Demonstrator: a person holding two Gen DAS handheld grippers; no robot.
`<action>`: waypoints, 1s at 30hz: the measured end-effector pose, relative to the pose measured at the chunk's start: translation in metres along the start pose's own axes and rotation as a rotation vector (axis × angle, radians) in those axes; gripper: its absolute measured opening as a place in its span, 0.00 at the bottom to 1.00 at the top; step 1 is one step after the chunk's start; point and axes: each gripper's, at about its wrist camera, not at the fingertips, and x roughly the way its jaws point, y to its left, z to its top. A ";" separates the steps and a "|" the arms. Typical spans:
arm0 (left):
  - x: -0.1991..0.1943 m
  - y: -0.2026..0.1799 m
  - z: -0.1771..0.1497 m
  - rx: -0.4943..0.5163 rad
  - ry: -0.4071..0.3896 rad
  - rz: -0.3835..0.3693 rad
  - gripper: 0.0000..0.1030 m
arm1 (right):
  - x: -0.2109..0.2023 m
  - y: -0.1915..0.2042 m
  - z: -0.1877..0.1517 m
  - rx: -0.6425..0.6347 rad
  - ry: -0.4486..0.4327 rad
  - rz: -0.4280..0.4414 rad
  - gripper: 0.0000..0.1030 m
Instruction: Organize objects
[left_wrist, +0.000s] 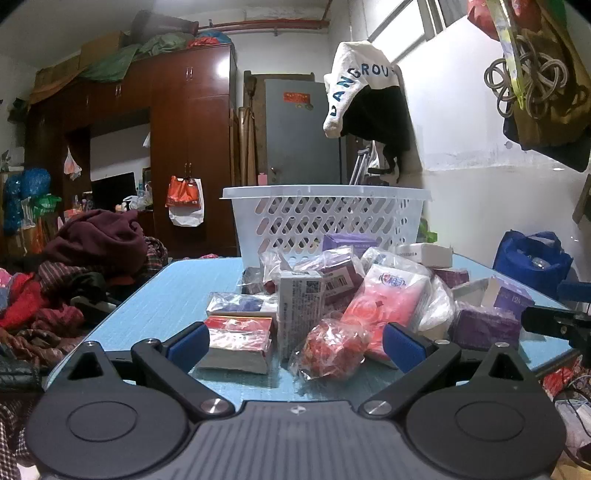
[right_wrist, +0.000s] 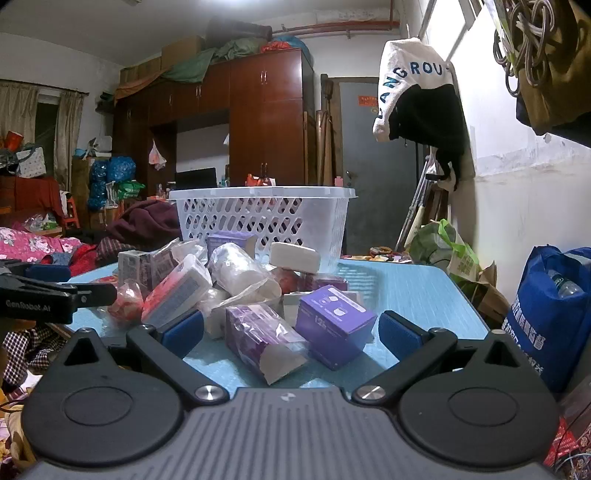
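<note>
A pile of small packaged goods lies on a blue table (left_wrist: 177, 291). In front of my open left gripper (left_wrist: 295, 345) lie a red-and-white box (left_wrist: 238, 341), an upright grey box (left_wrist: 299, 306), a red bagged ball (left_wrist: 332, 350) and a pink pack (left_wrist: 388, 299). My open right gripper (right_wrist: 291, 332) faces a wrapped purple box (right_wrist: 262, 339) and a purple box (right_wrist: 334, 325). A white soap-like bar (right_wrist: 294, 257) rests on the pile. A white lattice basket (left_wrist: 325, 218) stands behind the pile; it also shows in the right wrist view (right_wrist: 262, 218).
Heaps of clothes (left_wrist: 74, 266) lie left of the table. A blue bag (right_wrist: 550, 314) stands at its right, by the white wall. Clothes (left_wrist: 365, 96) hang on the wall above the basket. A dark wardrobe (left_wrist: 177, 147) stands behind.
</note>
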 end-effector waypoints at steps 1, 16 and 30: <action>0.000 0.000 0.000 -0.002 0.000 -0.002 0.98 | -0.001 0.000 0.000 0.000 0.000 0.000 1.00; 0.003 -0.002 0.000 0.005 -0.011 -0.037 1.00 | 0.004 -0.003 -0.003 0.007 0.005 0.002 1.00; 0.008 -0.004 0.000 0.040 0.015 -0.002 1.00 | 0.007 -0.003 -0.002 0.020 0.016 -0.008 1.00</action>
